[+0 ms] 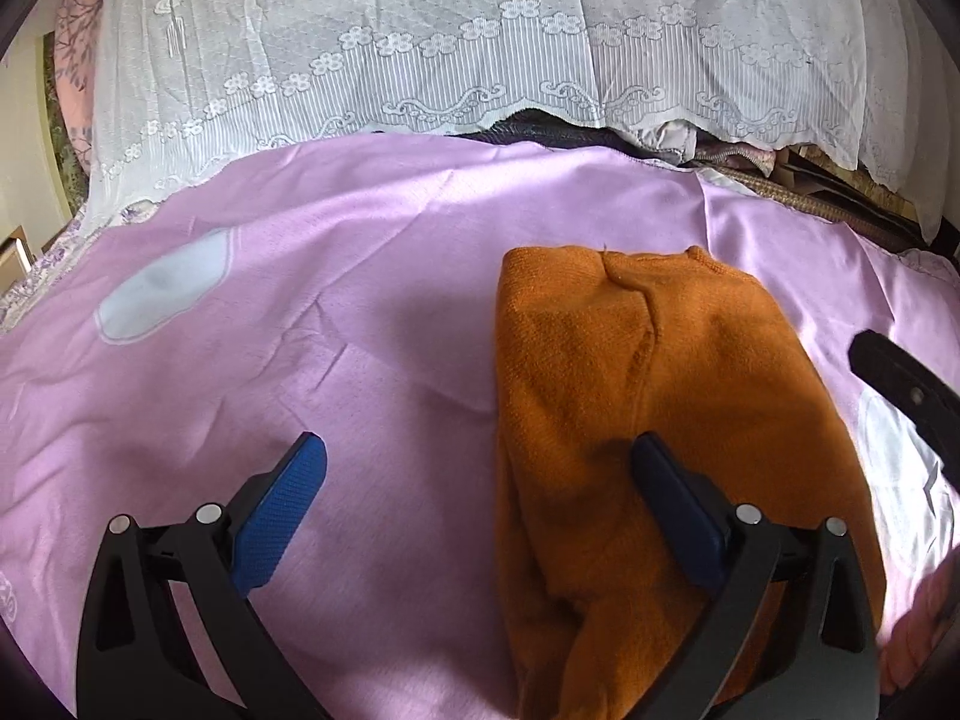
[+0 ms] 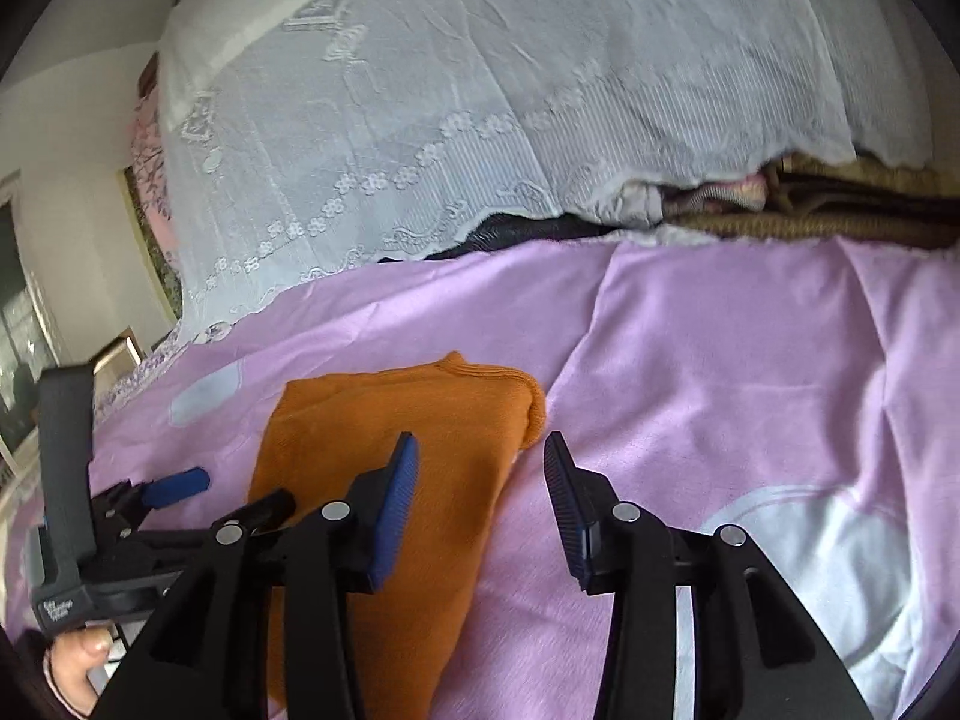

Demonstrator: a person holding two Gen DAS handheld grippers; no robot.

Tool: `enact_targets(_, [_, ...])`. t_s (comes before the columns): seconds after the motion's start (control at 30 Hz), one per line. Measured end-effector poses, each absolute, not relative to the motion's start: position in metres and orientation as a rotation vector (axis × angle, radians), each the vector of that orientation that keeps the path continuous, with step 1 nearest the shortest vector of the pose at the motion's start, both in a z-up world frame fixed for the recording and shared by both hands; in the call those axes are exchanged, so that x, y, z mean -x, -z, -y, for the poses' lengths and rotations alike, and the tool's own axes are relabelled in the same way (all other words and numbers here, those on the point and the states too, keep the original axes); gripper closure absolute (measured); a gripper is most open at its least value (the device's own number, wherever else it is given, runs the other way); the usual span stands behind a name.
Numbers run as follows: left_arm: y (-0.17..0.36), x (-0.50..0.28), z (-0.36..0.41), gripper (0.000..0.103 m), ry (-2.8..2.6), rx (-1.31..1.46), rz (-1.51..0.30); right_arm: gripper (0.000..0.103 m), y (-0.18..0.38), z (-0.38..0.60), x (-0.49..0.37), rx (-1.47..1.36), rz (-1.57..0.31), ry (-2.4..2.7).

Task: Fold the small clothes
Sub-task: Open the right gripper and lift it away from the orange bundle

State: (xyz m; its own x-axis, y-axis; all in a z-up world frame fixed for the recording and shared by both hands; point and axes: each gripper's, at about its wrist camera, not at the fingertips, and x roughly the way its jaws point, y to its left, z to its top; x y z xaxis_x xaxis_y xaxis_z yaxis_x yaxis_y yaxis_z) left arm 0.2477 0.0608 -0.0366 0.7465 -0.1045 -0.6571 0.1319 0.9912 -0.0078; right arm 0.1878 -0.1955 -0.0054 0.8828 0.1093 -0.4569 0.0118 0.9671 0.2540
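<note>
— Where's the sweater (image 1: 654, 420)?
— Folded on the pink bedsheet (image 1: 372, 276), long axis running away toward the lace curtain (image 1: 420, 30).
— The tongs?
— Left tongs (image 1: 474, 480) wide open, empty; right tongs (image 2: 480, 468) parted, holding nothing.

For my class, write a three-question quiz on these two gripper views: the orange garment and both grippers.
1. True or false: the orange knit garment lies folded on the pink bedsheet.
2. What is between the fingers of the right gripper?
A) a fold of the garment
B) nothing
C) the white lace cover
3. Fill in: the left gripper is ____, one finger over the sheet, the other over the garment.

Key: 1 true; 2 B, it is open above the garment's right edge; 3 open.
</note>
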Motion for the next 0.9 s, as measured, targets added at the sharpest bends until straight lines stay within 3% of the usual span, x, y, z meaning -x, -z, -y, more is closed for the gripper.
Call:
enact_targets(0.33, [0.040, -0.242, -0.057, 0.004, 0.112, -0.078, -0.711, 0.056, 0.019, 0.171, -0.194, -0.145, -0.654, -0.034])
enact_targets(0.67, [0.037, -0.225, -0.057, 0.004, 0.095, -0.090, -0.685, 0.037, 0.022, 0.177, -0.178, -0.194, -0.644, -0.012])
enact_targets(0.9, [0.031, -0.203, -0.054, 0.005, 0.091, -0.097, -0.661, 0.033, 0.017, 0.190, -0.150, -0.276, -0.587, -0.001])
